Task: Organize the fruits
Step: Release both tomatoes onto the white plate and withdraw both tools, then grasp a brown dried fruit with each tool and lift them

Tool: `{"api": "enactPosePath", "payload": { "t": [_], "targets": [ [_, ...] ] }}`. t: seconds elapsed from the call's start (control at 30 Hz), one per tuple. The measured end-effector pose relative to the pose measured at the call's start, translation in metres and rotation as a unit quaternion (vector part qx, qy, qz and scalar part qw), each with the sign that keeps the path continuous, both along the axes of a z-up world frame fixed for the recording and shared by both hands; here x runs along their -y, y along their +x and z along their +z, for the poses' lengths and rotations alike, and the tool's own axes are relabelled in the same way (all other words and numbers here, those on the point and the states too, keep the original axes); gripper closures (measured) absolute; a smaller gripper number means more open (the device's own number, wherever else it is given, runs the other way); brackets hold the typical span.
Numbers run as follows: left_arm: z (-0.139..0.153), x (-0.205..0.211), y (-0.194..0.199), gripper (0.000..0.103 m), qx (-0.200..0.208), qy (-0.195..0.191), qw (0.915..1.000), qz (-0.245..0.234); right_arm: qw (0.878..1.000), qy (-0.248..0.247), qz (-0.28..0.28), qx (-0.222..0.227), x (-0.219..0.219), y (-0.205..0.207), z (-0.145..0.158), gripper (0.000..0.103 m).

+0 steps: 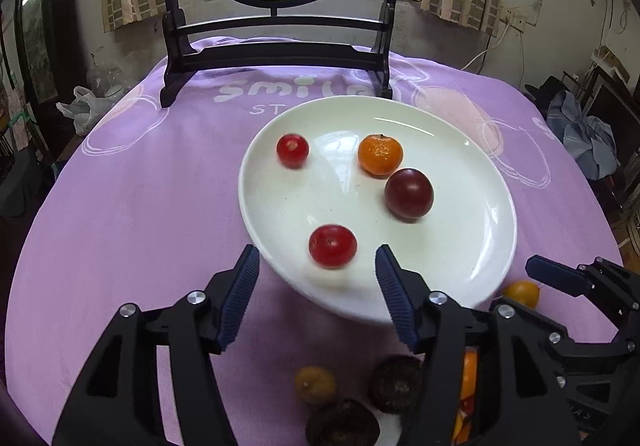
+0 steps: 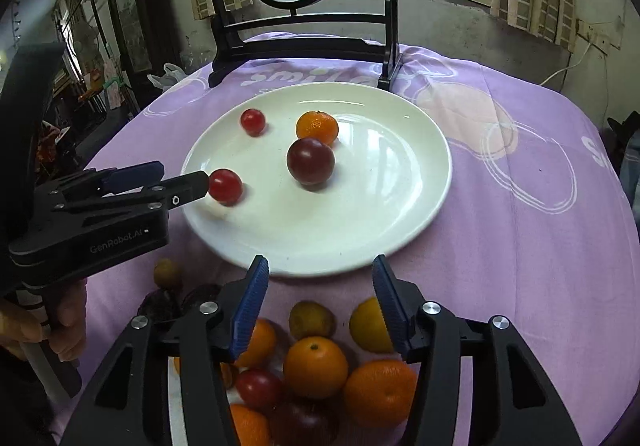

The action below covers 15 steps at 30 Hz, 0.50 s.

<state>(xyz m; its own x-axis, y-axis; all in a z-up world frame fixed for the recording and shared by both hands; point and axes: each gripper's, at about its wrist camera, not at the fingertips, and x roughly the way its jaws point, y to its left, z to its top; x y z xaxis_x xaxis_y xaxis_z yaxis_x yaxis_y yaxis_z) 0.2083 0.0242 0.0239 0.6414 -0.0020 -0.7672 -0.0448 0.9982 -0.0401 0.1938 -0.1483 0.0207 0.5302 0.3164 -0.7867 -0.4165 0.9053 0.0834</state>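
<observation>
Purple tablecloth (image 1: pixel 140 205) bears a white plate (image 1: pixel 460 246); left tongs (image 1: pixel 316 266) and right tongs (image 2: pixel 318 278) gape, empty.

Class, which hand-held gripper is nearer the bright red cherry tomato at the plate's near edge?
Left. The left hand-held gripper is open right beside the bright red cherry tomato; the right hand-held gripper is open off the white plate.

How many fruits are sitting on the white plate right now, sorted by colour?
Bright red: 2, the near red fruit and the far red fruit
Orange: 1, the mandarin
Dark red-purple: 1, the dark fruit
Total on the white plate: 4
</observation>
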Motion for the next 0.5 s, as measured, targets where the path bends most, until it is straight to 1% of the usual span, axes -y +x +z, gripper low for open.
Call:
{"api": "enactPosePath", "payload": {
  "t": [0.07,0.13,0.23,0.3,0.4,0.5],
  "targets": [
    [0.003,0.004,-0.017,0.036,0.011,0.007,0.9999,-0.007,1.0,0.008,0.001,0.0,0.007,-0.014,0.002,0.048],
    [0.005,0.009,-0.035,0.026,0.017,0.019,0.9996,-0.015,1.0,0.015,0.003,0.001,0.013,-0.032,0.003,0.046],
    [0.006,0.013,-0.064,0.024,0.03,0.031,0.9988,-0.023,1.0,0.023,0.009,0.005,0.021,-0.061,0.004,0.042],
    [0.007,0.014,-0.082,0.021,0.035,0.032,0.9985,-0.029,1.0,0.023,0.009,0.011,0.026,-0.079,0.003,0.039],
    [0.005,0.014,-0.105,0.018,0.04,0.032,0.9983,-0.03,0.999,0.03,0.009,0.009,0.033,-0.101,0.001,0.038],
    [0.001,0.012,-0.123,0.017,0.038,0.025,0.9986,-0.026,0.999,0.037,0.006,0.006,0.039,-0.121,-0.001,0.035]
  ]
}}
